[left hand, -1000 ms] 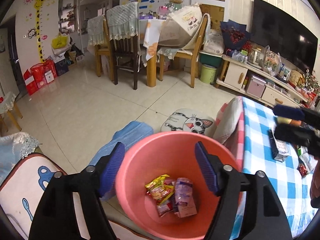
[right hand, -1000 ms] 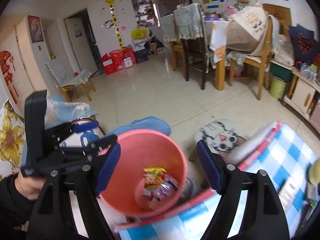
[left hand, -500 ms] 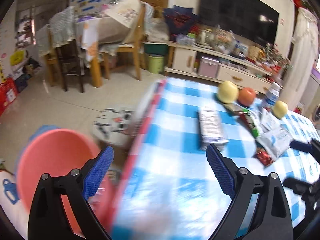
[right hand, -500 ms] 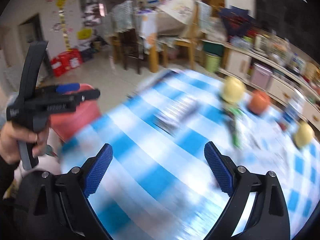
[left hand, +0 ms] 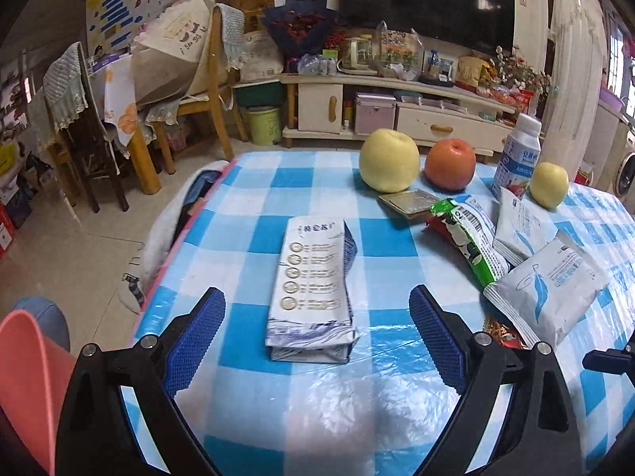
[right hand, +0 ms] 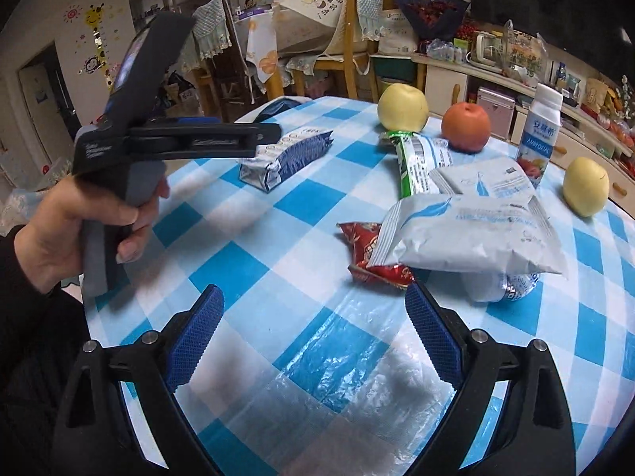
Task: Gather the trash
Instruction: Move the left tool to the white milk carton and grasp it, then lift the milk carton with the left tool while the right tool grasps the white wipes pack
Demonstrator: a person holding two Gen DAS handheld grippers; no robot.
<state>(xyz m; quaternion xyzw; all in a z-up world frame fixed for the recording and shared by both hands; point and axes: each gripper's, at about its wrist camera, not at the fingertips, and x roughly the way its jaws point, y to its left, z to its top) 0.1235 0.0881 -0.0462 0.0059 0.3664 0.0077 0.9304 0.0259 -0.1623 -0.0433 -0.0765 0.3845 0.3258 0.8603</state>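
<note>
Both grippers are over the bench point(left hand: 254, 182), its blue-and-white checked cloth under clear plastic, and nothing is in either of them. We read this as the start of another pick: reach for a piece of trash, then carry it to the pink bucket point(left hand: 24, 361), whose rim shows at the lower left of the left wrist view, off the bench edge.

Left gripper point(left hand: 317, 331): jaws wide, having just been opening, nothing between the pads. Directly ahead lies a flattened white-and-blue carton point(left hand: 311, 281). Its long axis runs straight away from us, near end just beyond the fingertips, far end toward the yellow apple point(left hand: 389, 158). The next move here, we judge, is a short advance and descent so the pads come down on the carton's two long sides.

Right gripper point(right hand: 315, 331): also wide, also just opened, empty. Just ahead and to its right lie a red snack wrapper point(right hand: 367, 254) and, overlapping it, a white pouch with a blue feather mark point(right hand: 472, 234). The pouch's long axis runs roughly across the view. A green-edged wrapper point(right hand: 416, 162) lies beyond, pointing away toward the fruit.

The orange-red apple point(left hand: 450, 164), small yellow apple point(right hand: 585, 186) and yoghurt bottle point(right hand: 539, 135) look like keepers, not trash. The overlap of the wrappers could make a clean single pick awkward.
</note>
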